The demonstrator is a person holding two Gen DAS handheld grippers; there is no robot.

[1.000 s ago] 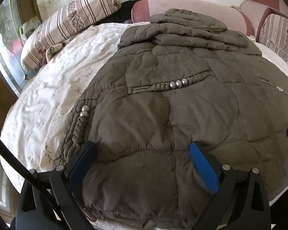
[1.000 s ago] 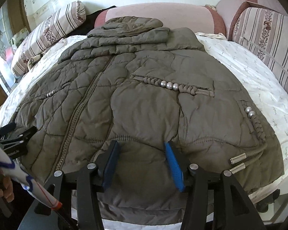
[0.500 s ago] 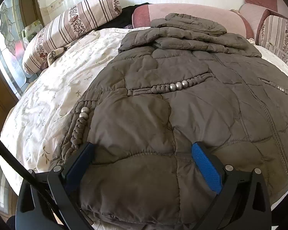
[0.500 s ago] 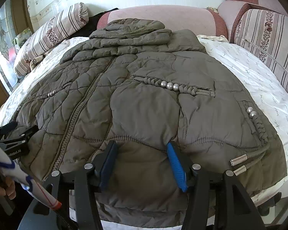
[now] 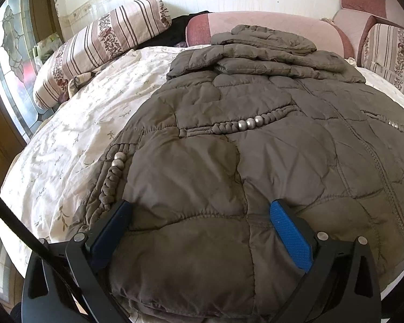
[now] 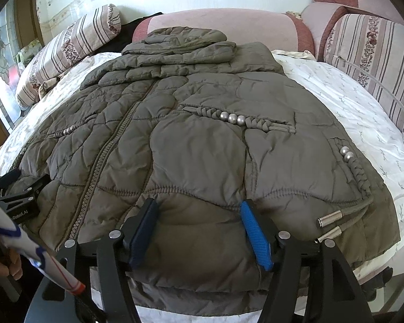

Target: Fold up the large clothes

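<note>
1. Quilted jacket (image 6: pixel 202 145): flat on bed (image 6: pixel 363 113), zipped, sleeves folded in, hem under both tools.
2. Left gripper (image 5: pixel 199 210), right gripper (image 6: pixel 199 206): I see jaws spread, straddling hem.
3. Step: hem grasp pending; next, I judge, both pinch, then lift toward collar.

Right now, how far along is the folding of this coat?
Early. Done: the coat lies flat on the bed, sleeves folded across the top. In hand: both tongs, left and right, sit open over the bottom hem, neither clamped. Left: gripping the hem and folding the body up.
</note>
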